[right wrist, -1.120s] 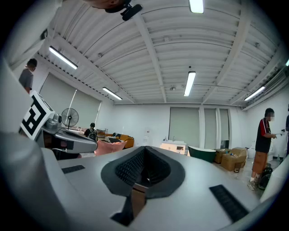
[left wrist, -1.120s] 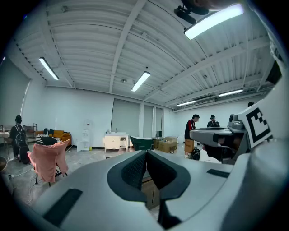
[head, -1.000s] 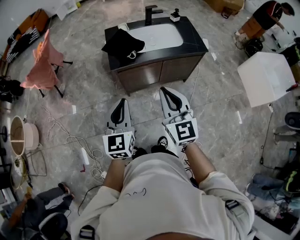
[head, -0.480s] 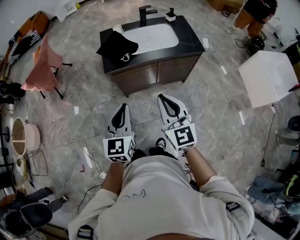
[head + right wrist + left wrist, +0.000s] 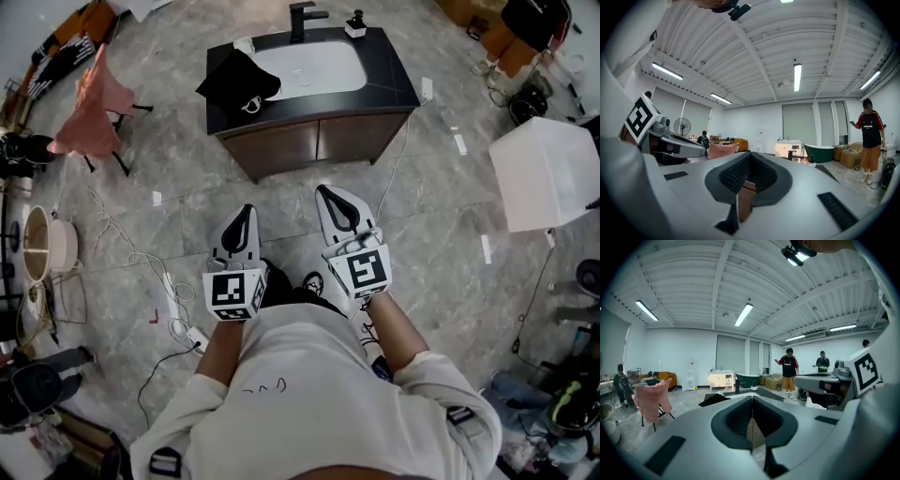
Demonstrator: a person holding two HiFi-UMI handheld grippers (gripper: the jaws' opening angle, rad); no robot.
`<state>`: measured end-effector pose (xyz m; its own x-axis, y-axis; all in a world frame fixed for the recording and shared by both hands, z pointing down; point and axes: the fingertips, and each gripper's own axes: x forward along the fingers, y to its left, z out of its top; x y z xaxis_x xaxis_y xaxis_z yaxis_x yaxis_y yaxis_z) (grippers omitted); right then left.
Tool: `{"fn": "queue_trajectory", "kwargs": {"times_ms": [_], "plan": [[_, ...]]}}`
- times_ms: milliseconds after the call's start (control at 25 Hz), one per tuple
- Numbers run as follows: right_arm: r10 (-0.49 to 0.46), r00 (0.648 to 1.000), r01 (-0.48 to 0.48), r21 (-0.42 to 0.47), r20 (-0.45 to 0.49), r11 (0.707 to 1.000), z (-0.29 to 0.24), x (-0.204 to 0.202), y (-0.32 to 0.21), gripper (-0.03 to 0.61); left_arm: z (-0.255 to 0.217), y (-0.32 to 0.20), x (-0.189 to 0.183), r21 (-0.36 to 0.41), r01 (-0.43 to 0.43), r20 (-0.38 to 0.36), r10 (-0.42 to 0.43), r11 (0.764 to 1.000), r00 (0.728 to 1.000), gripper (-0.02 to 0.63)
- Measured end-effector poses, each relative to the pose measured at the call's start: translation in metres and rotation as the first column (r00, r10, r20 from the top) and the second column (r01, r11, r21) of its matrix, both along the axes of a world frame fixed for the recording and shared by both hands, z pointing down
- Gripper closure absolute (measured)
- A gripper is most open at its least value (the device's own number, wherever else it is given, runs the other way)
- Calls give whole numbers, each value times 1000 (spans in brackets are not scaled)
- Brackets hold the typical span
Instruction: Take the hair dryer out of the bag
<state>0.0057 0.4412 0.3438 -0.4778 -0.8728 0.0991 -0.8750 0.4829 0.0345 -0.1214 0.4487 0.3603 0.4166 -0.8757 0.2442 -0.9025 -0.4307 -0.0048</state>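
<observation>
**A:** Where's the bag?

**B:** The black bag (image 5: 242, 82) lies slumped on the left end of the desk (image 5: 398, 84), just beside the white basin (image 5: 314, 70) sunk in the desk's top. I can't make out the hair dryer itself; only the bag's dark cloth shows.

**A:** And your fingers?

**B:** Both pairs are clenched on nothing. The left gripper (image 5: 244, 214) has its fingers pressed flat together, and so does the right gripper (image 5: 330, 195). I hold them side by side above the floor (image 5: 450, 244), in front of the desk's cabinet doors and well apart from them. Both point toward the desk, the right one a little nearer.

**A:** Anything else round the desk?

**B:** A black tap (image 5: 302, 19) and a small bottle (image 5: 355, 23) stand at its back edge. Left of the desk a pink cloth (image 5: 89, 98) drapes over a stand. Right of it sits a white box (image 5: 548, 173).
</observation>
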Motion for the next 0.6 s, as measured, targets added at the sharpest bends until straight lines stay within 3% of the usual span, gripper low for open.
{"fn": "queue_trajectory", "kwargs": {"times_ms": [200,360,600], "plan": [[0,1000,0,-60,-3,998,20,1,-19,580,12,-22,-4,-24,12,11,-12,1000,1000,594],[6,1000,-6,-4,-12,1000,19,2,-52,580,27,-63,4,-43,-9,-7,9,999,1000,594],[50,998,-51,-26,-33,998,17,14,-118,580,24,-142,24,-30,-81,-30,81,996,996,594]]}}
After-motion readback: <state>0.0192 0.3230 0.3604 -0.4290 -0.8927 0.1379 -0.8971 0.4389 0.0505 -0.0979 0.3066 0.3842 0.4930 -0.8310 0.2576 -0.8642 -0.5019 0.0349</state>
